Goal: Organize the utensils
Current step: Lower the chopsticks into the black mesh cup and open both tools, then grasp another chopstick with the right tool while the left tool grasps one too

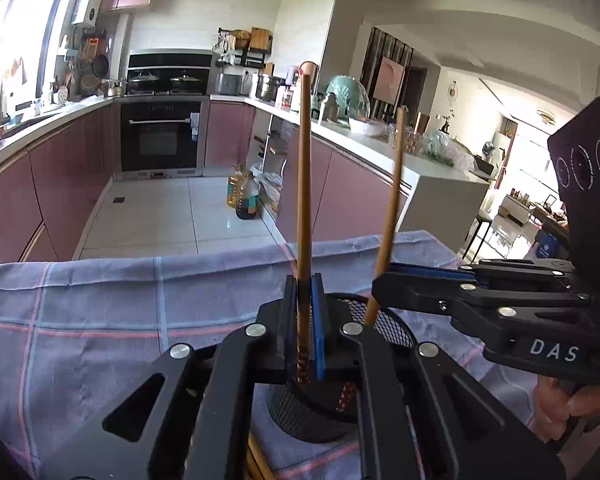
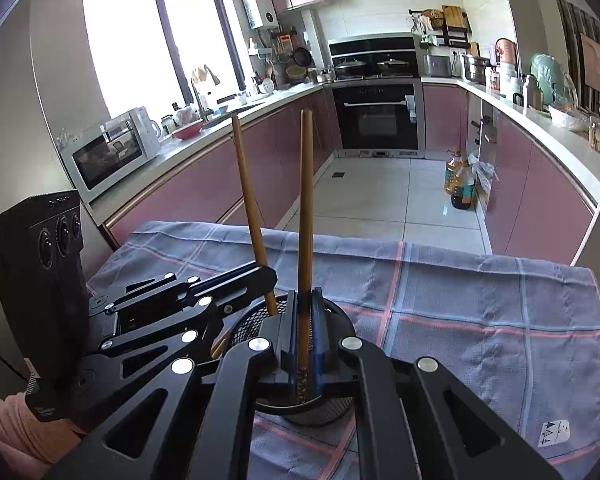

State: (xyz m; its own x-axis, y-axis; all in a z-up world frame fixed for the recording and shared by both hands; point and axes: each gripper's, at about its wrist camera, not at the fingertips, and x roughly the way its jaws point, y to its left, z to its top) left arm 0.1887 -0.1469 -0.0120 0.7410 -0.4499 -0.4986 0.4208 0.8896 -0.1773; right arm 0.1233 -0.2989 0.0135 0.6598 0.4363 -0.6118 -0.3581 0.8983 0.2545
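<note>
Two hand-held grippers meet over a black mesh utensil cup (image 1: 384, 320) at the bottom centre of both wrist views, each clenched on a single wooden chopstick. In the left wrist view, the left gripper (image 1: 305, 320) fills the lower middle of the frame, its blue-lined pads pinching the left chopstick (image 1: 303, 184) low on its shaft, near the patterned tip, so the stick rises almost upright with that tip aimed down at the cup. The right gripper (image 1: 380, 280) reaches in from the right edge of the same frame, shut on the right chopstick (image 1: 390, 196), which leans slightly and whose lower end already dips behind the mesh rim. In the right wrist view the arrangement is mirrored: the right gripper (image 2: 305, 340) holds its stick (image 2: 306, 216) vertical at centre, while the left gripper (image 2: 268, 276) comes in from the lower left. The low grip with the tips pointing down appears meant to let each stick drop tip-first into the holder once released. The cup stands on a grey-blue checked cloth (image 1: 100, 320) spread over the table, with a pink-fronted kitchen beyond it. More wooden sticks seem to lie at the bottom edge of the left view, though they are largely hidden. By the look of it, both chopsticks are not yet let go.
</note>
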